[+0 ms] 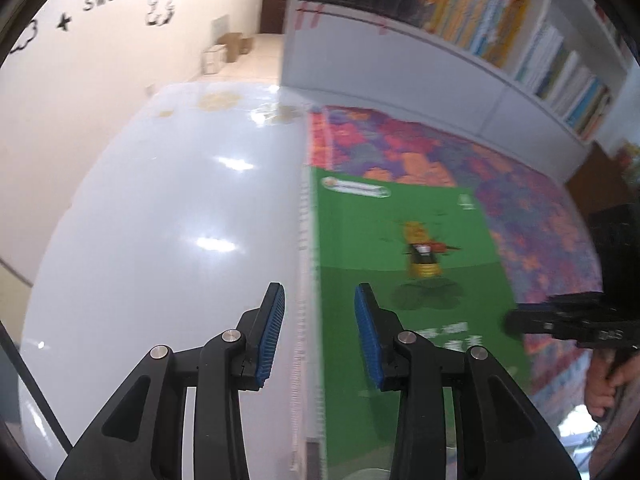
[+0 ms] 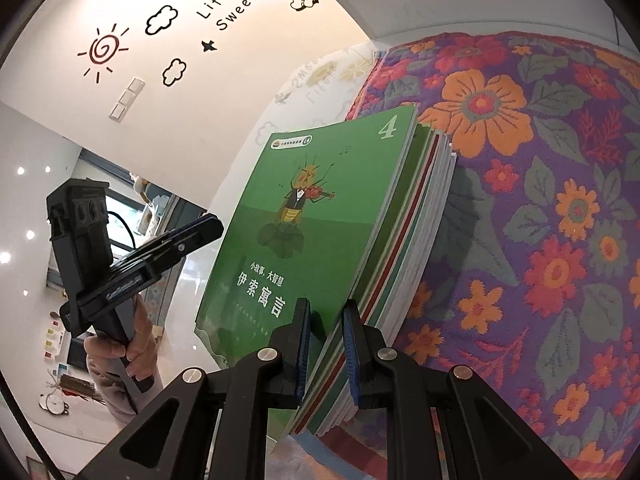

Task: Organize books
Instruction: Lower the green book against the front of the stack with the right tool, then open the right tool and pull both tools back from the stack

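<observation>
Gripping the lower edge of a stack of thin books (image 2: pixel 404 248), the right gripper (image 2: pixel 326 350) has its blue pads clenched on the bundle, which stands tilted on its edge with a green cover facing left. That cover (image 2: pixel 316 216) shows a cartoon insect playing a violin, a white numeral 4 at the top corner and Chinese lettering below. In the left wrist view, the left gripper (image 1: pixel 320 330) straddles the fore-edge of the same stack (image 1: pixel 404 280), its pads (image 1: pixel 272 332) standing clear of the pages on either side, so the claw is released and grasps nothing. No earlier view is given to judge its motion. A hand (image 2: pixel 128 350) holds that gripper's handle at the left of the right wrist view. The books stand on a floral cloth (image 2: pixel 552 240) of purple, orange and red, near the cloth's left edge, where a glossy white tabletop (image 1: pixel 168 220) begins. Beyond, a white bookshelf (image 1: pixel 500 80) holds rows of upright books, and a cream wall (image 2: pixel 224 80) carries decals reading "Life is Sweet".
</observation>
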Tool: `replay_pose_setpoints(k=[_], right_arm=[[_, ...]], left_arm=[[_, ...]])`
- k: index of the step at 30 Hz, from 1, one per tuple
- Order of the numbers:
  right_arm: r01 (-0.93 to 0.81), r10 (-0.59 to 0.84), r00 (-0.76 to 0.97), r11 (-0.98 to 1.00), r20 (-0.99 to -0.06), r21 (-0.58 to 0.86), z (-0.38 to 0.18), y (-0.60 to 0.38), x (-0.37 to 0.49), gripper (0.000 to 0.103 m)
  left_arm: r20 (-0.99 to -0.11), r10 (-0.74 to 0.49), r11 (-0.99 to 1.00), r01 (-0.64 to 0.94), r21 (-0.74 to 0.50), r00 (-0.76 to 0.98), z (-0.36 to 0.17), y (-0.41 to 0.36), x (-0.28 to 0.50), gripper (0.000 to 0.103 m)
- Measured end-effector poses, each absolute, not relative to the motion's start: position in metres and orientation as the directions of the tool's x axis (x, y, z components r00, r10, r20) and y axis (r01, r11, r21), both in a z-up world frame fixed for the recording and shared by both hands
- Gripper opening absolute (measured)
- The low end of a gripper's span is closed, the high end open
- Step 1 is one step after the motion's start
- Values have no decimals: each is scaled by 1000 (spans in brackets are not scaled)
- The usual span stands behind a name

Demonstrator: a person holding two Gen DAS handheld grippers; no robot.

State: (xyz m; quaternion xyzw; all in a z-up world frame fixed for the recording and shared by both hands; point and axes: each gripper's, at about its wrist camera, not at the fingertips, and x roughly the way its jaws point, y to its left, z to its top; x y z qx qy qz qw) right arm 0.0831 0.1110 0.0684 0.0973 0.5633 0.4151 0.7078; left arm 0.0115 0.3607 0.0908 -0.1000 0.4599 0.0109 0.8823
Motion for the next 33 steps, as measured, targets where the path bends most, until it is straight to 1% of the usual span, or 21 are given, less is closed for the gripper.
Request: replay_pose_setpoints(k=[3, 4, 8, 13, 17, 22, 26, 30, 33], right_arm=[[-479, 698, 23, 636, -716, 605, 67, 111, 82, 16], [-478, 699, 23, 636, -715, 606, 67, 111, 83, 16], [-473, 702, 21, 635, -712, 611, 66, 110, 82, 17], [-470, 697, 25, 641, -717, 607, 67, 111, 77, 17], [-505, 669, 44, 655, -742, 561, 72, 118, 73, 19], [-515, 653, 53, 666, -755, 540, 72, 119, 73, 19], [-504, 654, 59, 672, -754, 543, 71, 115, 74, 20], [-500, 649, 62, 678, -759, 539, 72, 115, 73, 21], [-486, 654, 58, 679, -754, 551, 72, 112, 74, 20]], left_arm=[[-832, -4, 965, -215, -148, 555, 85, 372, 11, 35], [-833, -1, 964, -220, -147, 554, 83, 373, 11, 36], [-850, -75, 974, -144, -174, 522, 79, 356, 12, 36], [-856, -35, 986, -122, -114, 516, 80, 337, 10, 42], [-857, -68, 981, -124, -152, 511, 82, 344, 13, 42], [-848, -109, 979, -93, -183, 518, 81, 343, 14, 42], [-852, -77, 986, -87, -141, 517, 81, 334, 14, 42], [-851, -72, 985, -95, -141, 520, 81, 334, 14, 42], [-841, -31, 988, -109, -106, 540, 87, 328, 10, 42]])
